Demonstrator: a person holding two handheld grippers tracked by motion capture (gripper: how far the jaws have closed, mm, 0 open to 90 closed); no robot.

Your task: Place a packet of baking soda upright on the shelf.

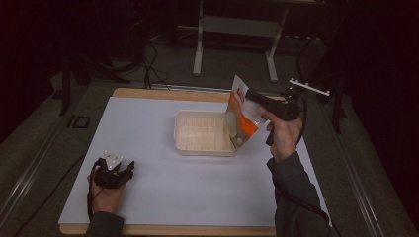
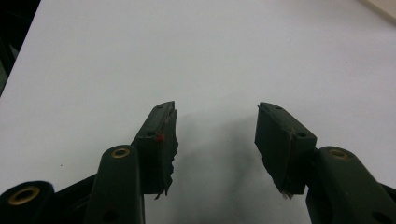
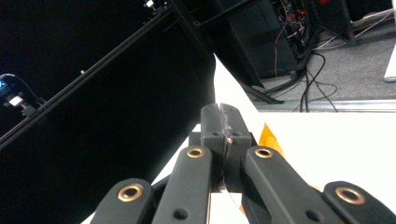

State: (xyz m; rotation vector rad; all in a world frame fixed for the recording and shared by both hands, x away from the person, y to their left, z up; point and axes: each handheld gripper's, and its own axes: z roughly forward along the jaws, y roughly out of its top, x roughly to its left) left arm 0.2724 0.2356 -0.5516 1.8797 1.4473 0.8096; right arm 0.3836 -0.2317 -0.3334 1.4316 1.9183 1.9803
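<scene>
Holding a pouch (image 1: 240, 114) by its upper edge, our right gripper (image 1: 253, 96) has its jaws pressed fully together on the thin material. In the right gripper view the two black jaws meet with only a sliver of film between them, and an orange corner of the pouch (image 3: 270, 138) peeks out beside them. From the high view, the pouch is white and orange and hangs tilted over the right end of a shallow clear tray (image 1: 203, 148) that sits near the middle of the white worktop (image 1: 197, 192). Its lower end dips toward or just inside the tray's right rim; we cannot tell whether it touches.

Our left gripper (image 1: 127, 168) rests on the worktop near its front left corner, well apart from the tray. The left gripper view shows its jaws spread wide with nothing between them, only bare worktop (image 2: 210, 56).

We judge the work to be about midway: the pouch is picked up and brought to the tray, but the tray looks empty, so either emptying the pouch or laying it inside is not yet done. Whether the pouch is open at any edge is too small to see.
</scene>
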